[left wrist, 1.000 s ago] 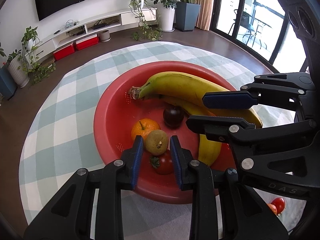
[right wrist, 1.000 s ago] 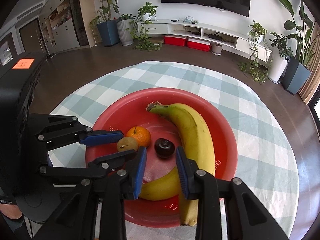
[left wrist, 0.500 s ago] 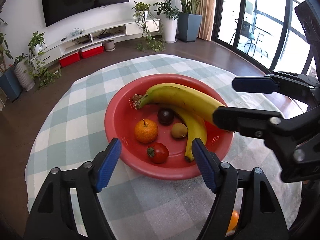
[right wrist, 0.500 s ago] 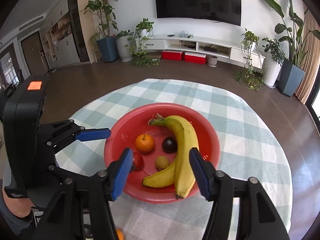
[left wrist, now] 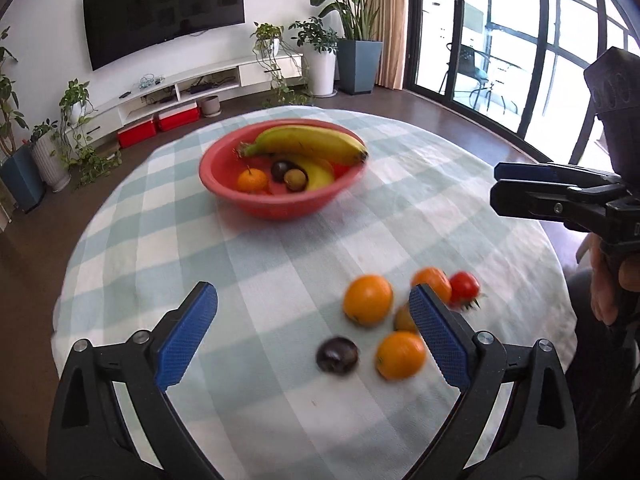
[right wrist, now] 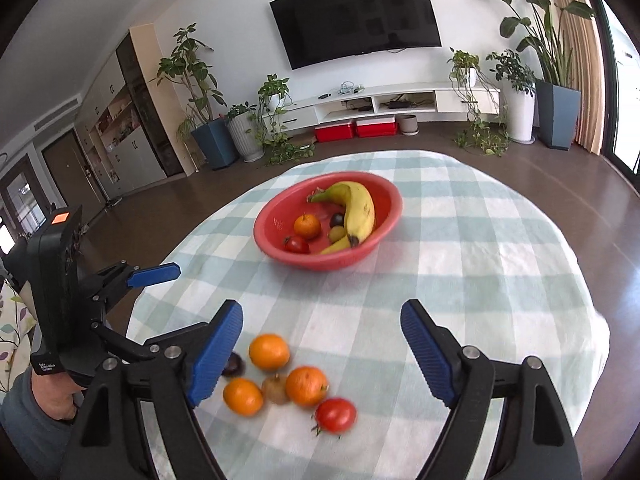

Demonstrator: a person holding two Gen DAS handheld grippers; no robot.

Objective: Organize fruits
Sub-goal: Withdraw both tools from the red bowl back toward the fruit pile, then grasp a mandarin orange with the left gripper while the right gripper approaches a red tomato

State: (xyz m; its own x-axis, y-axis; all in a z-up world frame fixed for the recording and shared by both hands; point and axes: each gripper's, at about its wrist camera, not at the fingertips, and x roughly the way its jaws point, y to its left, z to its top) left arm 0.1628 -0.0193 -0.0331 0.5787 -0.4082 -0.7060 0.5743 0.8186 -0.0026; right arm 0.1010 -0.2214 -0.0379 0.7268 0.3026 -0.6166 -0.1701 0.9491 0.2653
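Meanwhile, bananas [left wrist: 308,142], tangerine [left wrist: 252,181] and tomato [right wrist: 296,245] inside red bowl [left wrist: 264,206]; both claws just spread, empty.

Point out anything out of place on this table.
Six loose fruits lie on the cloth, outside the red bowl that holds the rest: three oranges, a tomato, a dark fruit, a brownish one. Nothing spilled or damaged.

A small white label [right wrist: 45,367] at the lower left of the right wrist view sits on the left gripper's [right wrist: 154,274] black body; its print is too small to read.
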